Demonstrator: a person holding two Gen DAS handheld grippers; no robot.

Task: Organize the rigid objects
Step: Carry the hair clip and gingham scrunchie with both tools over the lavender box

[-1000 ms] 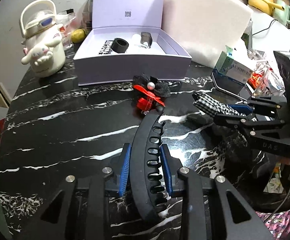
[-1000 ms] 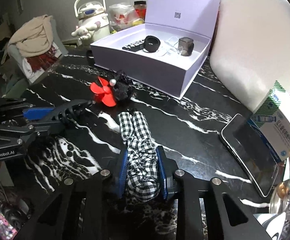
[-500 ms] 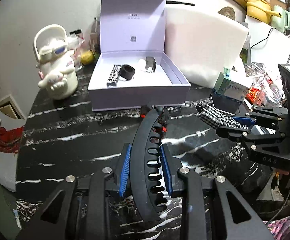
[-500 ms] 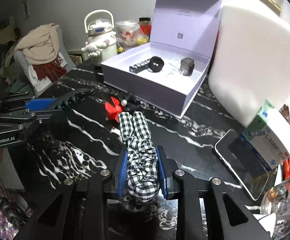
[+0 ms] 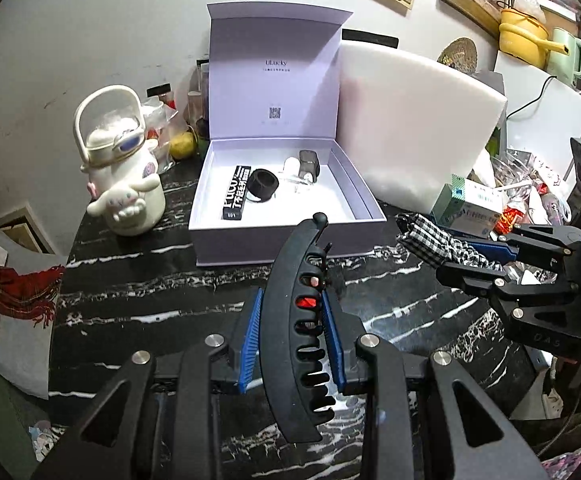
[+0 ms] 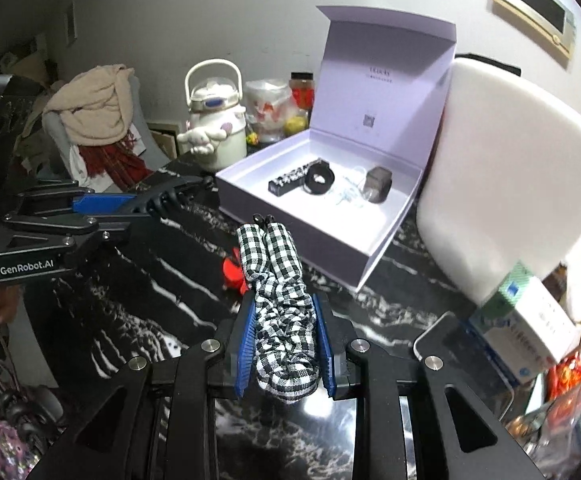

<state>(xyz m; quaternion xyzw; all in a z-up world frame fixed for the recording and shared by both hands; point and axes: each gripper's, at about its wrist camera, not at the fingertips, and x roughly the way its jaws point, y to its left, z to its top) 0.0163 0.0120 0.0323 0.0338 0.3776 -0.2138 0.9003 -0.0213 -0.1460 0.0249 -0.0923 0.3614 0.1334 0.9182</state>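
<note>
Above the black marble table [image 5: 138,292], L gripper [image 5: 292,334] is clamping a long curved black plastic hair clip [image 5: 290,320] mid-length; stiff, probably light, teeth snaggy; R gripper [image 6: 284,338] is squeezing a soft black-white checked fabric scrunchie [image 6: 280,300]; open lilac gift box [image 5: 364,204] is sitting ahead.

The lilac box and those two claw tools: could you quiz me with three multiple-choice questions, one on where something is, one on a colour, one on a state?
1. Where is the black ring?
A. inside the lilac box
B. on the marble table
C. on the white kettle

2. What colour pattern has the scrunchie?
A. plain red
B. black-and-white check
C. yellow stripes

3. How is the black hair clip?
A. lying in the box
B. pinched in the left gripper
C. hanging on the wall

Answers: 1 A, it lies on the box floor; 2 B, check shows between the right gripper pads; 3 B, blue pads press both its sides.
</note>
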